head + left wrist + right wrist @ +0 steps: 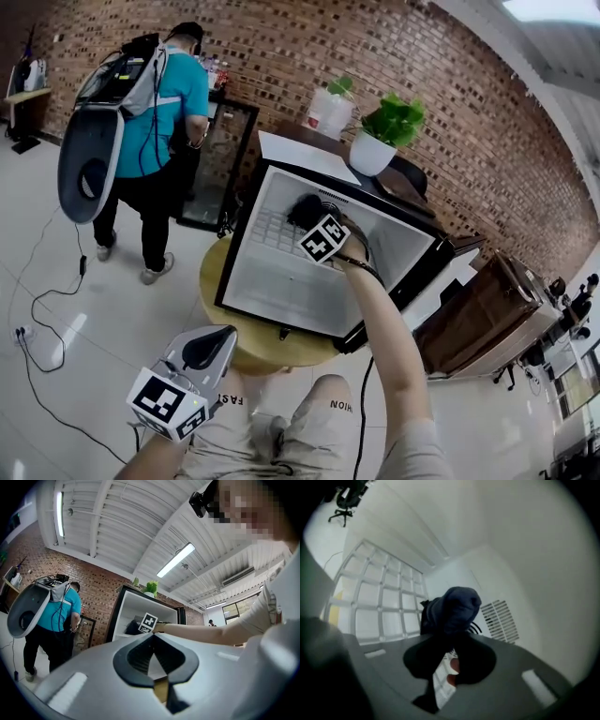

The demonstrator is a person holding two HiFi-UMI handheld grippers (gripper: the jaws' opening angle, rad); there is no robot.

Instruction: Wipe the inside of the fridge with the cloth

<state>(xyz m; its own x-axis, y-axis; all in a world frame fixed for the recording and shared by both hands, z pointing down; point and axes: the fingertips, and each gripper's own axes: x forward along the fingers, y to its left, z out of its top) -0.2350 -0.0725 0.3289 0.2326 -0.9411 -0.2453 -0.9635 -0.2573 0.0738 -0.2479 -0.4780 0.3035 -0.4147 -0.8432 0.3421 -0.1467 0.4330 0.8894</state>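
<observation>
A small black fridge (246,220) stands open on a round wooden table, its white inside (281,272) facing me. My right gripper (305,212) reaches deep into it, shut on a dark blue cloth (451,609) that bunches out past the jaws. In the right gripper view the cloth hangs near the back wall, between a white wire shelf (377,597) and a vent grille (500,619). My left gripper (217,342) is held low in front of the table, shut and holding nothing. The left gripper view shows the fridge (123,616) from afar, with my right arm stretched into it.
A person in a teal shirt (161,111) with a backpack stands at the back left beside a glass-door cabinet (220,164). Potted plants (389,131) and a paper (305,155) rest on top of the fridge. The fridge door (431,281) hangs open at right. Cables (42,328) trail over the floor.
</observation>
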